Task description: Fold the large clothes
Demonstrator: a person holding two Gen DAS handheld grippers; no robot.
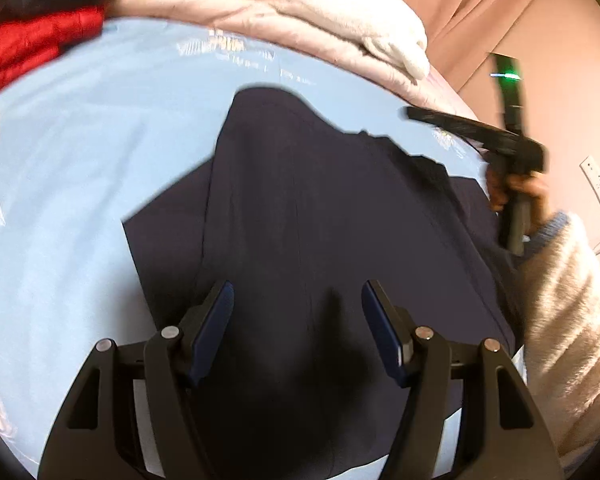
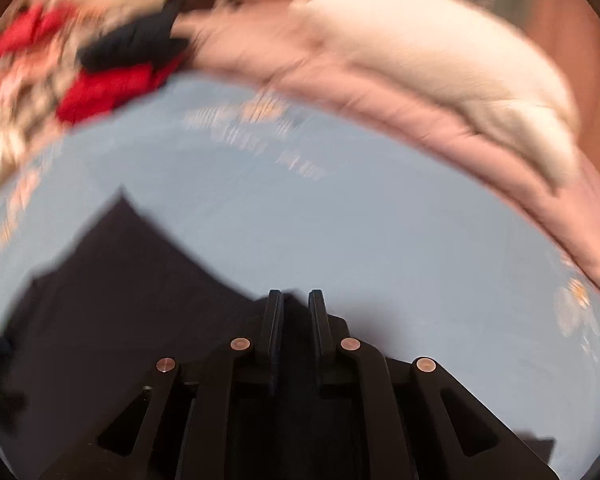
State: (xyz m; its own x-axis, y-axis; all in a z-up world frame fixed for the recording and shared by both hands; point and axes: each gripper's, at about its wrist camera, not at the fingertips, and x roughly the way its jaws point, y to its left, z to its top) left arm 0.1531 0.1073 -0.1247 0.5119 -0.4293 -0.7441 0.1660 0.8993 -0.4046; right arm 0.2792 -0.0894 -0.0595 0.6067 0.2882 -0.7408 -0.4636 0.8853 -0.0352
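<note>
A large dark navy garment (image 1: 320, 208) lies spread on the light blue bed sheet (image 1: 80, 184). My left gripper (image 1: 298, 288) hovers over the garment's near part, open, with nothing between its blue pads (image 1: 220, 320). In the right wrist view the right gripper (image 2: 296, 295) has its fingers close together, with a fold of the dark garment's (image 2: 132, 288) edge pinched between them. From the left wrist view the right gripper (image 1: 412, 114) shows at the garment's right side, held by a hand (image 1: 516, 188) in a fuzzy cream sleeve (image 1: 572, 304).
A pink quilt (image 1: 260, 16) with a white fleece (image 1: 340, 8) on it lies along the bed's far side. Red and dark clothes (image 1: 40, 48) are piled at the far left. A pink curtain (image 1: 500, 8) hangs behind. The right wrist view is motion-blurred.
</note>
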